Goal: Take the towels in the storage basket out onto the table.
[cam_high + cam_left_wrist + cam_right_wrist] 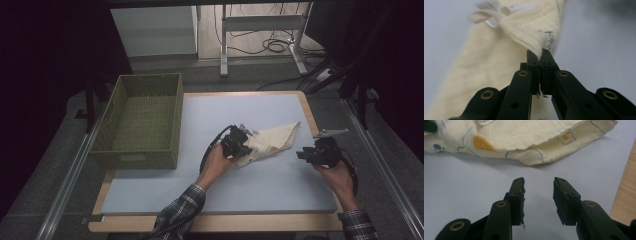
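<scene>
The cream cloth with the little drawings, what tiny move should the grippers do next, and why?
Probably the right gripper should ease forward to the free edge of the cream printed cloth and pinch it. Its jaws stand open with nothing between them, while the left gripper already clamps a fold, so the cloth needs a second hold.

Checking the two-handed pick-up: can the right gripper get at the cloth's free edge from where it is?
Probably yes: the right gripper is open, with bare mat between it and the cream cloth, held by the left gripper.
</scene>
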{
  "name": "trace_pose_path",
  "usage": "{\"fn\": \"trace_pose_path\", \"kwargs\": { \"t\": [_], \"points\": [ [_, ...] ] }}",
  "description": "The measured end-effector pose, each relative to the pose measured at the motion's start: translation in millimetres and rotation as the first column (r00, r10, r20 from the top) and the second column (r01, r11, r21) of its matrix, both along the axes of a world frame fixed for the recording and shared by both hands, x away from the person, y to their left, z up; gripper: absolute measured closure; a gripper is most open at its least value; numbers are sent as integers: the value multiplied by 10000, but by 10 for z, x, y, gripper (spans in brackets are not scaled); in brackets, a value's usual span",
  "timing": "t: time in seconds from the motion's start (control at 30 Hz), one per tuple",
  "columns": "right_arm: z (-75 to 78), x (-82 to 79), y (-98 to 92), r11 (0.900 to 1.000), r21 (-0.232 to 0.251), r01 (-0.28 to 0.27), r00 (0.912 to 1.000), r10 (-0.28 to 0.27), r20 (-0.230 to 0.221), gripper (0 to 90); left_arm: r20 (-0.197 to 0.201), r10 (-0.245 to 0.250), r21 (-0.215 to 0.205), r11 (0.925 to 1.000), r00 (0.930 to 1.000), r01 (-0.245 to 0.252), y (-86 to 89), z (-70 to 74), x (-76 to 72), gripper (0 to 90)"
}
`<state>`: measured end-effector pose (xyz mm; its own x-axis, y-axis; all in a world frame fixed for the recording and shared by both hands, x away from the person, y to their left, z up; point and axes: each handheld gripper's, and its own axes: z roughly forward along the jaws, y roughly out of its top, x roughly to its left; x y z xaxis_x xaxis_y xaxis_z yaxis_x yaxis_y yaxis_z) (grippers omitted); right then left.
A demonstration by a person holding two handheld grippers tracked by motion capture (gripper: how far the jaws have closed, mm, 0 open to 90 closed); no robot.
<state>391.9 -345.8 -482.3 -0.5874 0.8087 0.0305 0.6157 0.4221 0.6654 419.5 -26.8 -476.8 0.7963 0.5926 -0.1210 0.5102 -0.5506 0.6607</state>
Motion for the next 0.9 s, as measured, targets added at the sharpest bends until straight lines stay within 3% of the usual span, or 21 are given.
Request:
{"fn": "trace_pose_path", "kwargs": {
  "t": [0.03, 0.07, 0.13, 0.17, 0.2, 0.23, 0.27, 0.33, 0.47, 0.57, 0.67, 0.77, 0.87, 0.9],
  "points": [
    [1, 6, 2, 10000, 57, -9, 10000, 9, 2, 609, 216, 307, -9, 9995, 9993, -307, 26, 62, 55, 884],
    [4, 11, 9, 9999, 108, -1, 10000, 1, -5, 610, 658, 848, 144, 9962, 9942, -859, 97, 182, 177, 885],
    [25, 37, 49, 9999, 98, -55, 10000, 55, 52, 610, 1242, 2077, 252, 9769, 9703, -2123, 259, 349, 413, 875],
    [32, 45, 65, 9999, 103, -67, 10000, 67, 58, 608, 1366, 2753, 227, 9595, 9516, -2808, 357, 410, 524, 827],
    [36, 57, 87, 9998, 176, -103, 9999, 101, 67, 603, 1327, 3351, 135, 9404, 9328, -3398, 480, 457, 629, 691],
    [39, 73, 119, 9998, 142, -164, 9998, 163, 80, 596, 1283, 3453, 146, 9367, 9297, -3500, 524, 464, 651, 623],
    [34, 81, 135, 9997, 130, -207, 9997, 205, 122, 592, 1286, 3452, 192, 9364, 9297, -3504, 567, 464, 651, 576],
    [14, 98, 170, 9995, 152, -280, 9996, 279, 66, 591, 1315, 3241, 266, 9436, 9368, -3301, 606, 419, 589, 532],
    [-76, 147, 231, 9994, 165, -316, 9994, 318, -121, 591, 1189, 2559, 478, 9636, 9594, -2630, 611, 218, 368, 457],
    [-141, 178, 302, 9987, 275, -438, 9990, 441, -72, 590, 1185, 2127, 690, 9727, 9699, -2218, 614, 62, 153, 400],
    [-198, 229, 376, 9985, 184, -520, 9986, 519, 43, 588, 1039, 1931, 755, 9766, 9757, -2014, 644, -90, -16, 374],
    [-271, 316, 460, 9986, -163, -510, 9985, 513, 165, 607, 900, 1943, 830, 9759, 9768, -2018, 685, -238, -128, 369],
    [-320, 349, 527, 9973, -512, -524, 9972, 550, 507, 843, 762, 2000, 991, 9733, 9768, -2070, 721, -418, -210, 353],
    [-319, 348, 537, 9974, -511, -507, 9974, 532, 495, 859, 851, 1989, 1189, 9708, 9763, -2082, 731, -474, -225, 346]
  ]
}}
